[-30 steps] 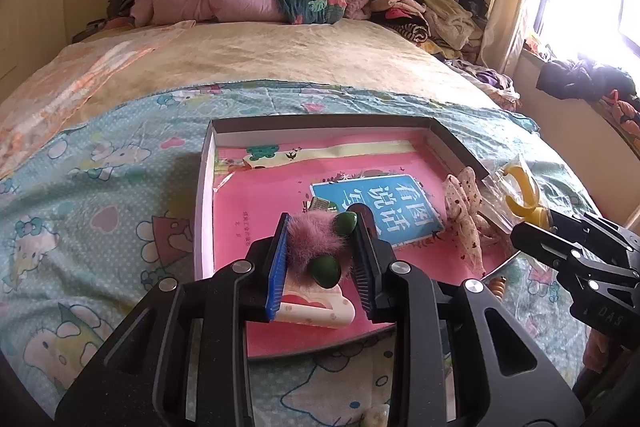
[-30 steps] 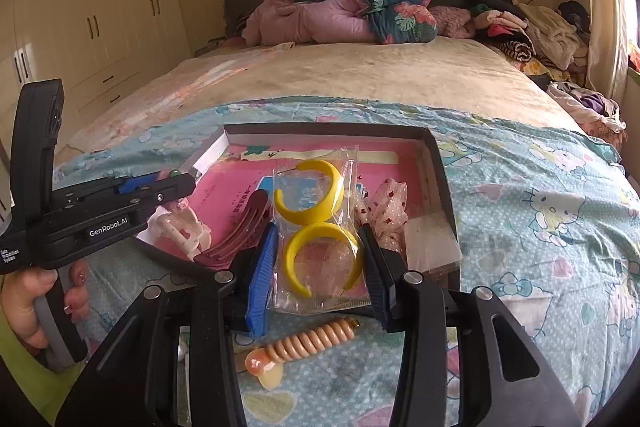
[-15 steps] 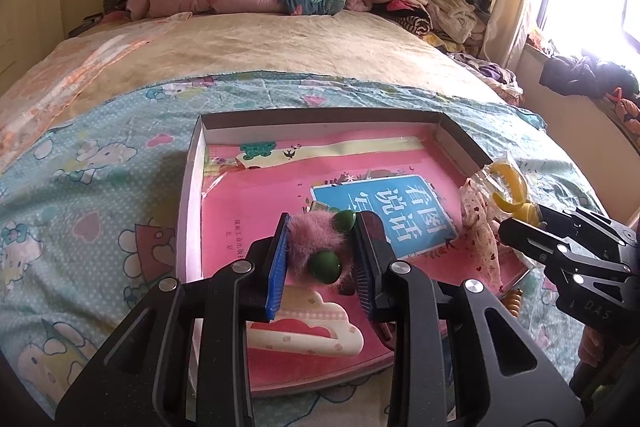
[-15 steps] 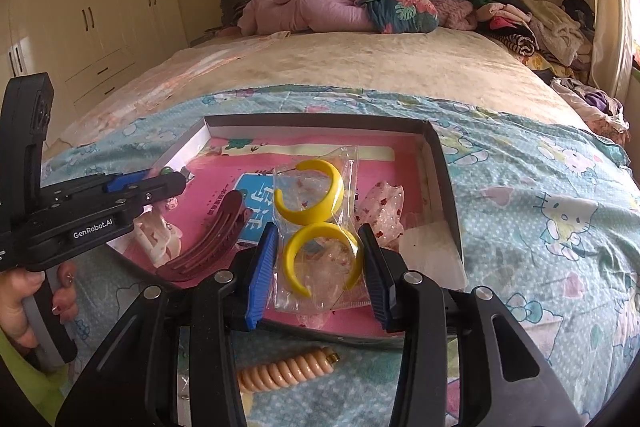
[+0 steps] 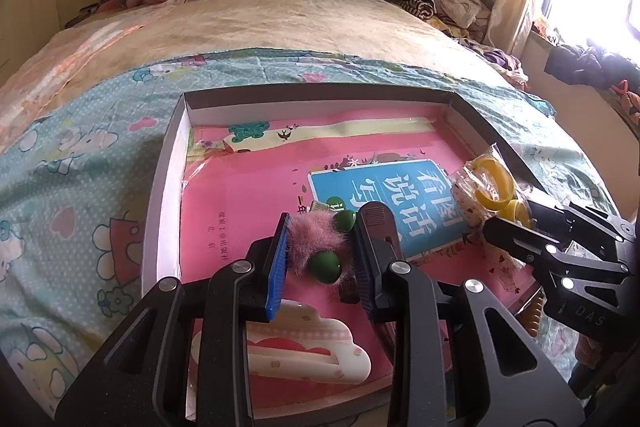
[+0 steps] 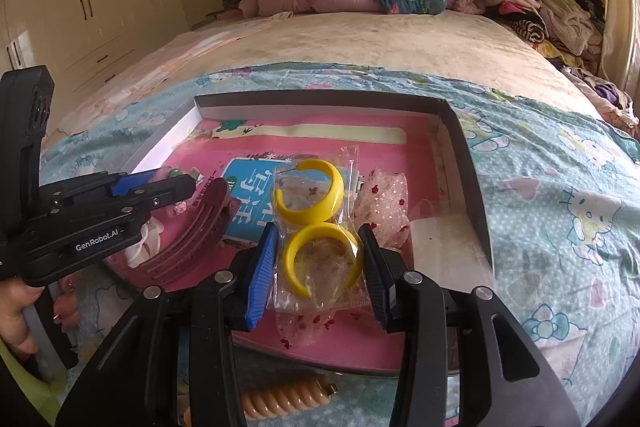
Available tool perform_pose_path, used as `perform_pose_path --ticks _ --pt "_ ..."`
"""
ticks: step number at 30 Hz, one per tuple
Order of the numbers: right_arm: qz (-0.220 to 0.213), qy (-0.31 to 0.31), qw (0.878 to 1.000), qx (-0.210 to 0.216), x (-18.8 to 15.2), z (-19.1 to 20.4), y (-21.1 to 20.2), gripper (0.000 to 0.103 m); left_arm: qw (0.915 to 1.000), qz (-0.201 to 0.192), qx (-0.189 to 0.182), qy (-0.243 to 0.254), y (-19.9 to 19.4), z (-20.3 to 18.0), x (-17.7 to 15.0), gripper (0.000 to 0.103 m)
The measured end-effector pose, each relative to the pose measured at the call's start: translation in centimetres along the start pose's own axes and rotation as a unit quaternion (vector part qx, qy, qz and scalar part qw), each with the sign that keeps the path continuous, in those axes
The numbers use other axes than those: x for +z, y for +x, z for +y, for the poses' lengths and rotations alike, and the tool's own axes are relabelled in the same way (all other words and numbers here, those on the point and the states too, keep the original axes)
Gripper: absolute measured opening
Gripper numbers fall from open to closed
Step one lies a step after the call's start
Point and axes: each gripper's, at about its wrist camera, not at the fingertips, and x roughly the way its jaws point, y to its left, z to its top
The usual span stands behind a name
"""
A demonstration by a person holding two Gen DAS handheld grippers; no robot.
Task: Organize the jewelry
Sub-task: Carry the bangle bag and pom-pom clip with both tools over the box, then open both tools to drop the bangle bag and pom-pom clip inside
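both grippers have come down and forward over the shallow box (image 5: 168, 163) since the earlier frames, so its pink floor fills more of each view and the cloud-shaped clip now sits right under the left tool.

left gripper (image 5: 322, 251) is clamped tight on a fuzzy pink hair tie (image 5: 308, 241) with two green beads (image 5: 325, 265); the tie hangs between the pads above the near half of the box. right gripper (image 6: 318, 259) is closed on a clear packet (image 6: 316, 227) holding two yellow c-shaped cuffs (image 6: 308, 197), one cuff between the pads and the other beyond them, so the packet's long axis runs away from the camera toward the far wall of the box.

inside the box lies a pink booklet with a blue title panel (image 5: 384, 199) covering most of the floor. on it rest a white cloud-shaped hair clip (image 5: 304, 351) at the near edge, its length running left to right, a dark red curved hair claw (image 6: 192, 231) (tilted diagonally, just beside the left tool in the right view), a sheer white bow with red dots (image 6: 384, 203) beside the packet, and a flat clear bag (image 6: 444, 247) against the right wall.

outside the box, on the cartoon-cat bedsheet (image 6: 560, 195), a peach spiral hair tie (image 6: 288, 397) lies near the front wall. a hand (image 6: 16, 311) grips the left tool's handle.
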Motion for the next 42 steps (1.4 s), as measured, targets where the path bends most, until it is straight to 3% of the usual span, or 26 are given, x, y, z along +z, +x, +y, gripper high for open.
perform_pose_path --ticks 12,24,31,42 --pt "0.01 -0.012 1.0 0.019 -0.5 1.1 0.3 0.042 1.0 0.0 0.002 0.001 0.1 0.1 0.1 0.022" --pt "-0.002 0.006 1.0 0.018 -1.0 0.5 -1.3 0.057 1.0 -0.002 0.004 0.003 0.0 0.3 -0.1 0.022" --pt "-0.014 0.009 1.0 0.009 -1.5 0.4 -2.7 0.067 1.0 -0.006 0.007 -0.002 -1.1 0.4 -0.3 0.04" --pt "-0.029 0.025 0.999 -0.001 -2.1 -0.2 -4.9 0.073 0.9994 -0.03 0.017 -0.006 -3.8 0.3 -0.8 0.068"
